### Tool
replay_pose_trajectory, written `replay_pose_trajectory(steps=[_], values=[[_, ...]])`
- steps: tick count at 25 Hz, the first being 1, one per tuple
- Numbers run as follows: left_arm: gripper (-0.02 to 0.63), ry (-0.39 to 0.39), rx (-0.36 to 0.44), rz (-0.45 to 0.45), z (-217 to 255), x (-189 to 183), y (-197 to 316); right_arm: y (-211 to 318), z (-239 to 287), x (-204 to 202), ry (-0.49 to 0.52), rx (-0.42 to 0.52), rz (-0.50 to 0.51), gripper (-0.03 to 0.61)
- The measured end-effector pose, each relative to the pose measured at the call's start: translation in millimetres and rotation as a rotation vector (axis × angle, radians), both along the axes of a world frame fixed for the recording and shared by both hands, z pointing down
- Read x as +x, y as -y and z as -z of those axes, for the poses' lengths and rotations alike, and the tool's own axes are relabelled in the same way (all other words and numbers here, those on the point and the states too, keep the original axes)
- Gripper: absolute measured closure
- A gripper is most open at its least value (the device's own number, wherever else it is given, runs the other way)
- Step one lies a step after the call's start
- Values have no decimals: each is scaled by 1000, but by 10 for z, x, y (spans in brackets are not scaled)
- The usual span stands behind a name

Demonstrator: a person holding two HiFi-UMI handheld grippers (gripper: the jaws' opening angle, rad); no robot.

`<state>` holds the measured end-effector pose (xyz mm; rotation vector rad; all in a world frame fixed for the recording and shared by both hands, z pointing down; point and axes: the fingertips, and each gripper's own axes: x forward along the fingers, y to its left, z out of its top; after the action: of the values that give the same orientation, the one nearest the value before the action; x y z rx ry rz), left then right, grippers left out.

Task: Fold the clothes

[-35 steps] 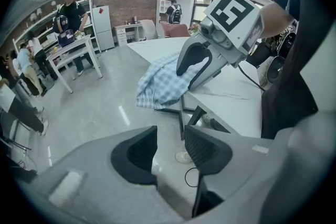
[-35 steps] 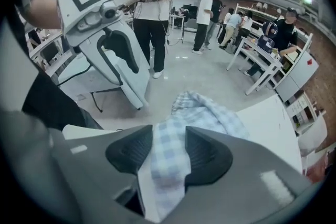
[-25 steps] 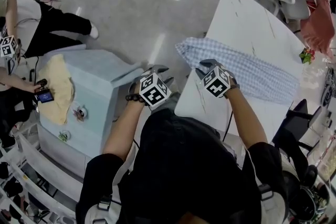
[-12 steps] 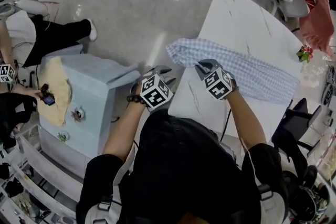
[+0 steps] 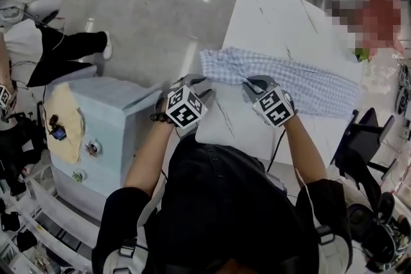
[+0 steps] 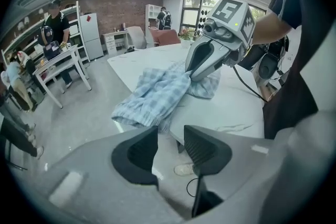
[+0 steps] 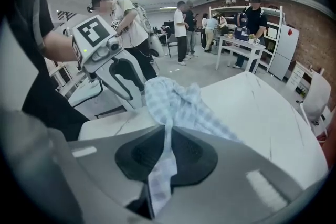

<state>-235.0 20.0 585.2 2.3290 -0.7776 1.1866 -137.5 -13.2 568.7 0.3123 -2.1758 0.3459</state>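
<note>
A blue-and-white checked garment (image 5: pixel 302 80) lies across the white table (image 5: pixel 276 16), and its left end (image 6: pixel 152 97) hangs over the table's edge. My right gripper (image 5: pixel 255 82) is at the garment's near edge. Its jaws have just been closing and are shut on a fold of the cloth (image 7: pixel 167 113), which runs up between the pads. My left gripper (image 5: pixel 191 81) hovers just off the table's left edge, beside the garment's hanging end. Its jaws (image 6: pixel 170 136) stand open with nothing between them. The left gripper view shows the right gripper (image 6: pixel 210 55) pinching the cloth.
A pale blue cabinet (image 5: pixel 109 119) with a yellowish cloth (image 5: pixel 67 115) on top stands left of the table. A person in black trousers (image 5: pixel 64 51) sits beyond it. A dark chair (image 5: pixel 359 138) is at the table's right. Several people stand round a far table (image 7: pixel 241 42).
Both grippers have moved in toward the garment's near edge. The right gripper has shut on the cloth. The left gripper now sits beside the garment's hanging end, still open.
</note>
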Motion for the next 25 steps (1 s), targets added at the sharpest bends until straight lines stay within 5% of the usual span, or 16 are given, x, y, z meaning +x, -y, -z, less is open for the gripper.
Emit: replay_pose_trajectory(steps=[5,13,18,25], values=[[445,-13,-55,24,-122,14,-118,-208,-160,126,-58,0,55,537],[405,-307,-187,250,15,38,-5,-284,-288,252,-103,10,45,535],[281,-558,-280,439,90,127,197,-375,-332,310,-114,6,49,535],[264,-623,-241,572,35,77,447,-375,-366,327,-118,5,45,534]])
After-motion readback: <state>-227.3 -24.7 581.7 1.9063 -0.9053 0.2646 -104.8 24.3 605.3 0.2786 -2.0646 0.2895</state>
